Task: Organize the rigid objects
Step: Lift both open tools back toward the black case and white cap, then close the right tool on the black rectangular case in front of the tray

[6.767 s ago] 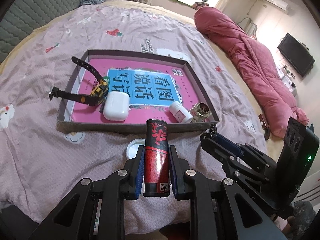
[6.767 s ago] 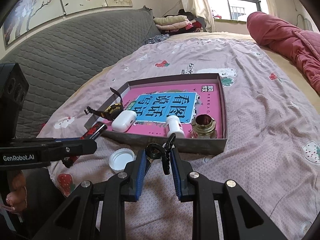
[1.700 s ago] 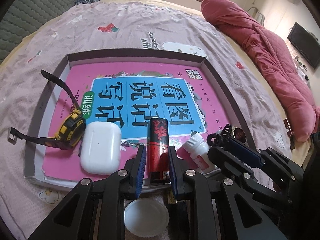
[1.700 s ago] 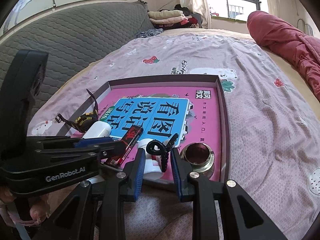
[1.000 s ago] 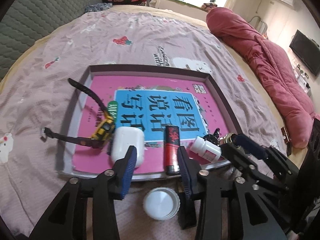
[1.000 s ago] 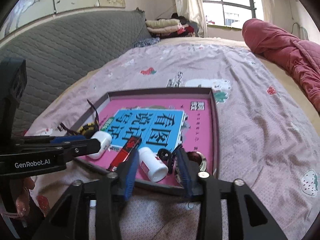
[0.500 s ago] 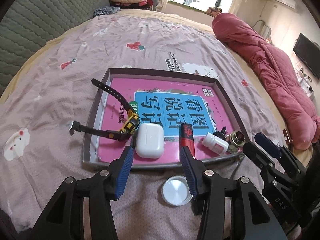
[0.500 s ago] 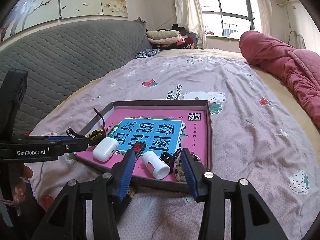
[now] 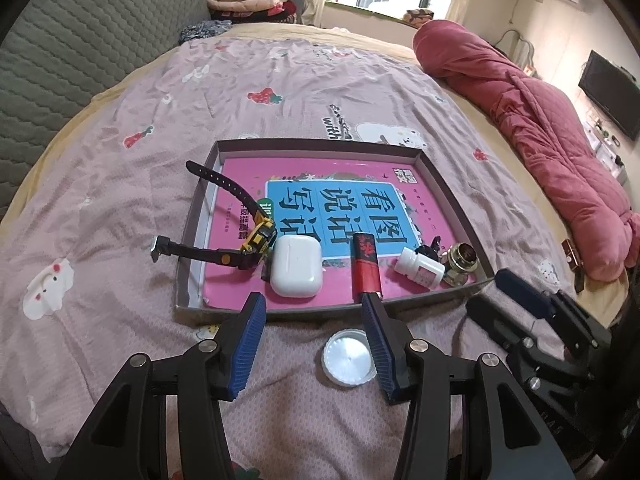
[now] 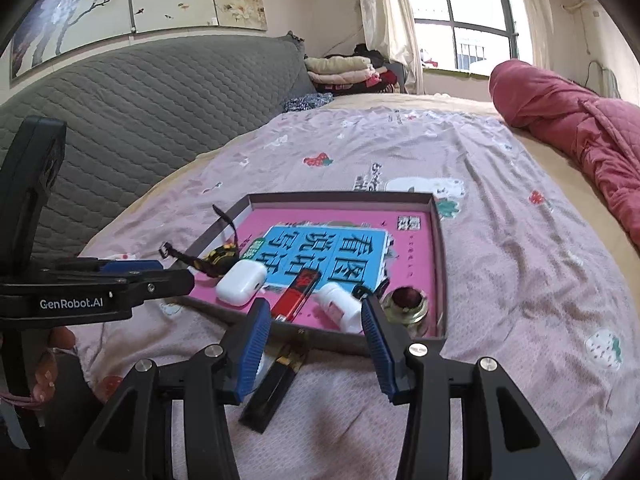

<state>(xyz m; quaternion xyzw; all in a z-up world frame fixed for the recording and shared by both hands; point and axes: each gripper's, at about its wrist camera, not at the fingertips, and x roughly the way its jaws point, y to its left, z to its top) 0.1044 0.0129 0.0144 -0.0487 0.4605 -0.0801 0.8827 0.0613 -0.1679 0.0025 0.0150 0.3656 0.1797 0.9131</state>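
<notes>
My left gripper (image 9: pixel 314 340) has let go of the lighter (image 9: pixel 365 265), which now lies in the tray (image 9: pixel 320 144) at mid frame between the white case (image 9: pixel 296 266) and the bottle (image 9: pixel 420 270). My right gripper (image 10: pixel 314 342) has dropped the black clip (image 9: pixel 428 250) behind the bottle. Both grippers have pulled back, empty, jaws apart.

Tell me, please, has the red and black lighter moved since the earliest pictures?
Yes. The red and black lighter has gone from the left gripper's jaws into the shallow grey tray, beside the white earbud case.
</notes>
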